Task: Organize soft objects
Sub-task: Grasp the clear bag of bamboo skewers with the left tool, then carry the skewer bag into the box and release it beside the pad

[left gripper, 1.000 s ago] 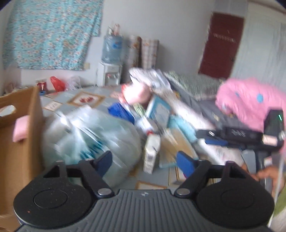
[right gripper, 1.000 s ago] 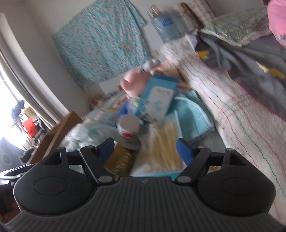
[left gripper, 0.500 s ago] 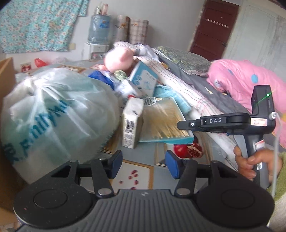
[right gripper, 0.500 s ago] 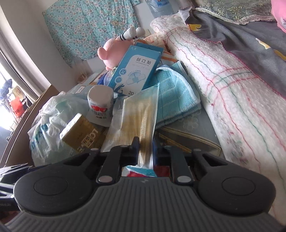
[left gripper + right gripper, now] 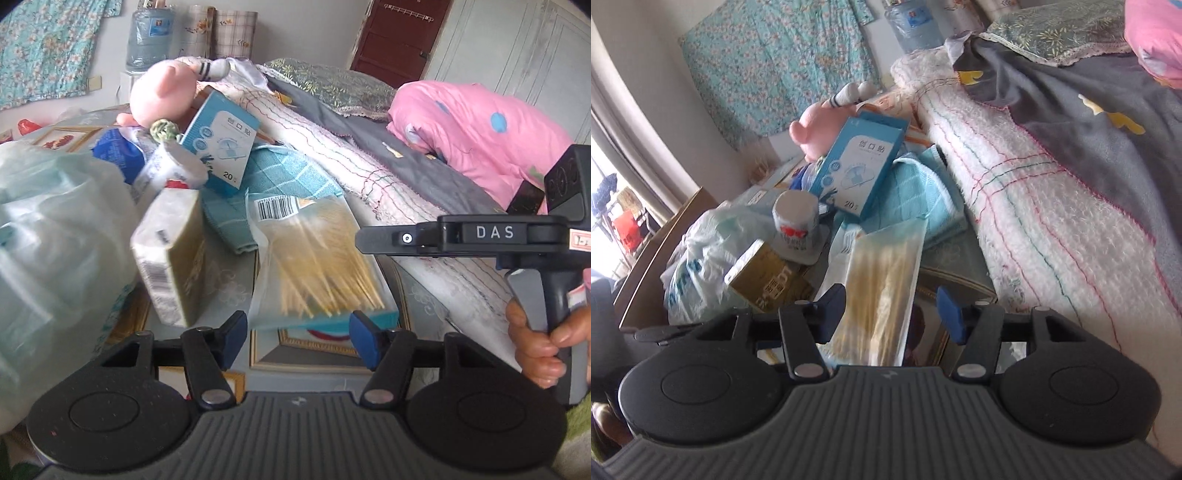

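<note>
Left claw (image 5: 298, 334) wide open, holds nothing, hovers just short of the near edge of the clear plastic bag of yellow cotton swabs (image 5: 314, 266). Right claw (image 5: 892, 312) also open, not closed on anything; the same swab bag (image 5: 882, 291) runs up between its blue pads (image 5: 948, 314), closer to the left pad, contact unclear

Swab bag: looks light, film slippery and floppy, sticks inside give some stiffness; probably best pinched at the near short edge, across the flat faces

Ahead of the left claw, beyond the bag: one folded teal checked cloth (image 5: 273, 173), soft, limp, should take a pinch at any fold. Further ahead and left: one pink plush toy (image 5: 164, 90), light, squashy, grab the body. Ahead-left, close: one wrapped tissue pack with barcode (image 5: 171, 254), standing tilted, soft but boxy, grip across the narrow sides. Far left: one large pale plastic bag (image 5: 55, 236), bulgy, slippery

Also one blue-and-white cardboard box marked 20 (image 5: 221, 144), stiff, leaning on the cloth; one small white roll with red print (image 5: 796, 219); one blue packet (image 5: 116, 151), partly hidden

All sits on a patterned bench (image 5: 229, 280) beside a bed, to the right of both claws

Counts: swab bag 1, cloth 1, plush 1, tissue pack 1, box 1, roll 1
</note>
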Available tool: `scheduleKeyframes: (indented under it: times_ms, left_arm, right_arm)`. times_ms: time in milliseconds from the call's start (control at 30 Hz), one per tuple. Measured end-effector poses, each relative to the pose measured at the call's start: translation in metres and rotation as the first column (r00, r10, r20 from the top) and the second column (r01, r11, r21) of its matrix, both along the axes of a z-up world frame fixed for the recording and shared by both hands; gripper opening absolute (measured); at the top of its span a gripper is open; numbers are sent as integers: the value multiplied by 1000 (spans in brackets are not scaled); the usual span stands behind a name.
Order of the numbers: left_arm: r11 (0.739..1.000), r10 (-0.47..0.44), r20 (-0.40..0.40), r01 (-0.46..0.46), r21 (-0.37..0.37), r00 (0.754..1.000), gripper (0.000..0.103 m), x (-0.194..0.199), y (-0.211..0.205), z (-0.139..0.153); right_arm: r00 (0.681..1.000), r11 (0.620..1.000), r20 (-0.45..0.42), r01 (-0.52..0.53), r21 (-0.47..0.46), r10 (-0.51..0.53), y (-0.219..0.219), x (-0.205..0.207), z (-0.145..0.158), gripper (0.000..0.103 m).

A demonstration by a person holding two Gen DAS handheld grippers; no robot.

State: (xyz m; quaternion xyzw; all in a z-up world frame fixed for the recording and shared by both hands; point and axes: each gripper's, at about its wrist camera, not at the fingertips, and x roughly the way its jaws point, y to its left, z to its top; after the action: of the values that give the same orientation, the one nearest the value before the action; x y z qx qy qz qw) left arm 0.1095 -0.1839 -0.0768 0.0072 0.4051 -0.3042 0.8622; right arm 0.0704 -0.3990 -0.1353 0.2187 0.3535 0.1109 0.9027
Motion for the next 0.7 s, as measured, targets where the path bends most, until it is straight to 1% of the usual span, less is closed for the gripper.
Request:
scheduleKeyframes:
  times_ms: [67,100,167,233,300,367,400,467,500,533,700]
  left_arm:
    - [1000,3,5,-3,15,1000,66,5,-7,-2]
    - [1000,-1,10,1,23,1000,69,6,-11,-4]
    - [999,-6,7,6,43,1000,71,10,-18,-7]
    - [999,-5,-8,5,49,1000,74,14,-23,-12]
    - [999,-8,-2,8,46,1000,74,14,-25,-12]
    - [999,-9,-1,9,45,1000,73,15,-26,-12]
    - [999,-9,3,9,49,1000,73,15,-27,-12]
    - [999,-7,13,7,48,1000,69,15,-26,-11]
    - [999,-7,8,7,39,1000,65,14,-25,-10]
    - [1000,-11,4,10,28,1000,61,14,-23,-9]
    - [1000,-18,-4,18,-13,1000,55,7,-17,-2]
  right_arm:
    - [1000,999,-18,8,46,-7,-3,6,-9,55]
    - [1000,998,-25,7,65,-5,-3,9,-13,54]
    - [1000,997,-17,-4,73,6,1,11,-16,52]
    - [1000,997,-17,-14,82,15,5,12,-17,46]
    - [999,993,-27,-16,116,20,6,14,-22,33]
    - [999,991,-37,-8,133,13,6,14,-25,27]
    - [999,990,-34,-4,143,9,6,13,-26,25]
    - [1000,986,-28,1,167,3,5,10,-25,20]
    - [1000,985,-24,0,173,4,5,8,-24,18]
    - [1000,985,-19,0,171,3,7,5,-22,17]
    - [1000,989,19,9,151,-12,13,-11,-7,13]
